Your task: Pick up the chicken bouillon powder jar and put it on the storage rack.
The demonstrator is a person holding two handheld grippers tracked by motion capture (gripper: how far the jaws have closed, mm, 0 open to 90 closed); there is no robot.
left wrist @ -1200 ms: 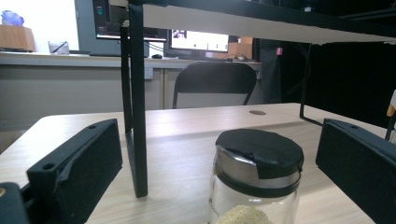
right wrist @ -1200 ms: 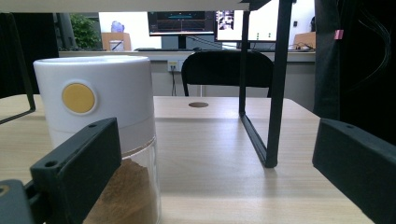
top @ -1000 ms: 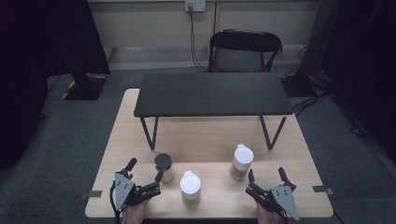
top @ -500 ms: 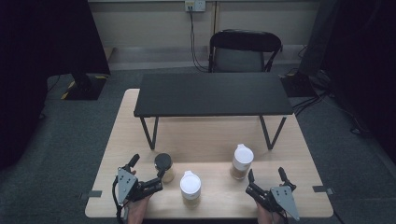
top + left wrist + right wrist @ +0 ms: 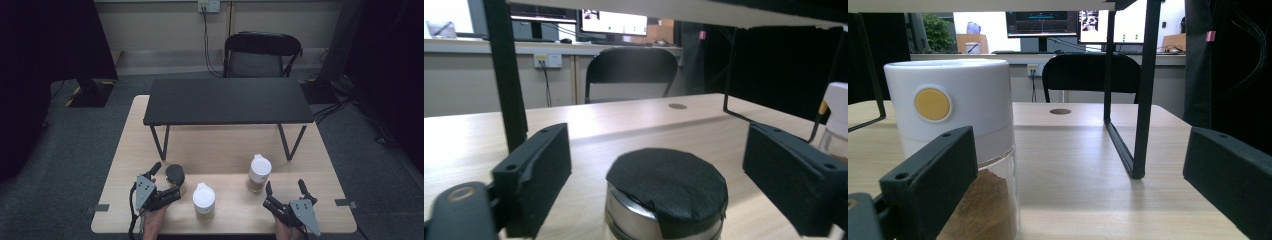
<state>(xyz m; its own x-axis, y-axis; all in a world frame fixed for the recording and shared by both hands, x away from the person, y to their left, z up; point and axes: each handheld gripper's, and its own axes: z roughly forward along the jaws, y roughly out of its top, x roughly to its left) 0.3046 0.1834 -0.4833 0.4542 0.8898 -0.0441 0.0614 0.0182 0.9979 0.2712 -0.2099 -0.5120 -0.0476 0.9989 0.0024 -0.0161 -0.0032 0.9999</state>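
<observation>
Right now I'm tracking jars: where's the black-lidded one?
High view: the black-lidded jar stands front-left on the table, between the left gripper's jaws, left of a white-lidded jar.

A black-lidded steel jar [image 5: 667, 192] stands between the closing tool [image 5: 674, 187] jaws, untouched.

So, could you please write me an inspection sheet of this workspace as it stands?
Surface: pale wooden table, bare part unmarked.
Job's things: black-lidded metal jar standing upright between the jaws of the left gripper.
Clutter: two white-capped jars, the middle jar and the right jar with brown powder; black low shelf spanning the table.
Grippers: left gripper's jaws have just been closing on the black-lidded metal jar, pads not yet touching; right gripper open, holding nothing.
Cables: one trailing from the left gripper; one from the wall socket.
Surroundings: black chair, grey carpet.
</observation>
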